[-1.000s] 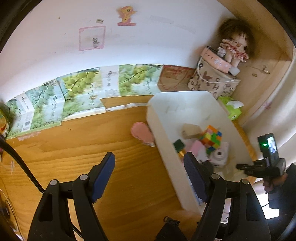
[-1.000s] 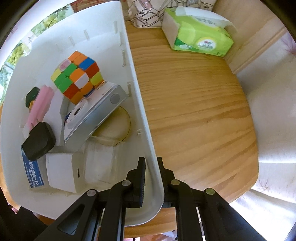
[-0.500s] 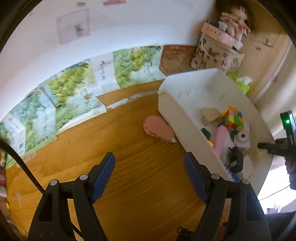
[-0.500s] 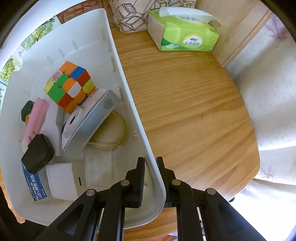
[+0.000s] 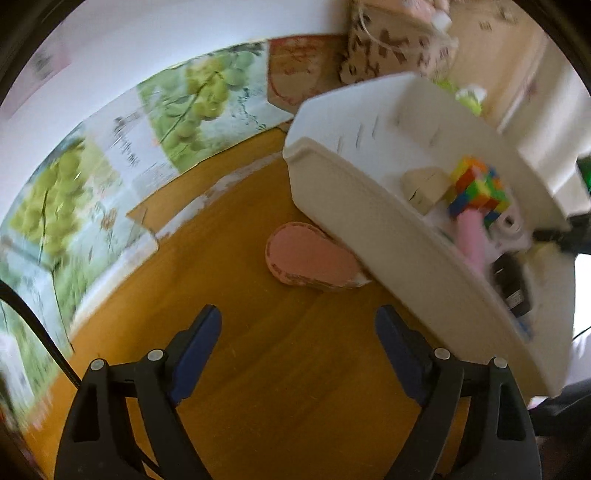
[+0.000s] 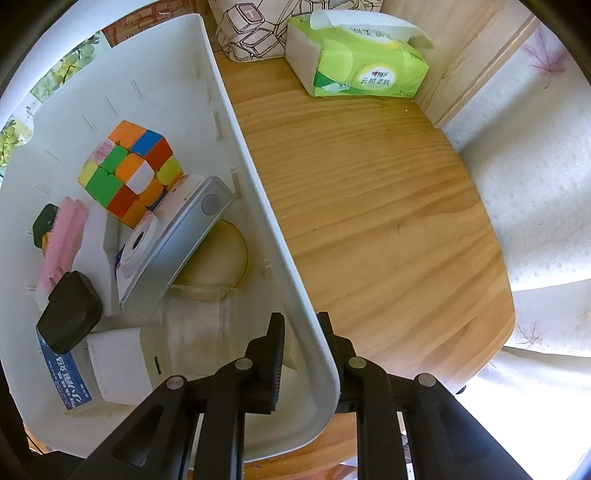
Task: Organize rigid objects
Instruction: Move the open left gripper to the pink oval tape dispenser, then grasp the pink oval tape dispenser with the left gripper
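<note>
Now, step: fetching pink pouch (image 5: pixel 310 258), lying on desk (image 5: pixel 258 369) against white bin (image 6: pixel 266 206).
Left claw (image 5: pixel 297 354): spread, just widened, nothing between; straddle pouch squarely.
Right claw (image 6: pixel 300 350): jaws easing apart astride bin wall; steady it.

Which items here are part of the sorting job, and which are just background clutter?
Job items:
white bin
cube
camera
pink oval piece on the table, outside the bin
left claw, open
right claw, straddling the bin wall

Lying about:
tissue pack
patterned bag
grape cartons
</note>
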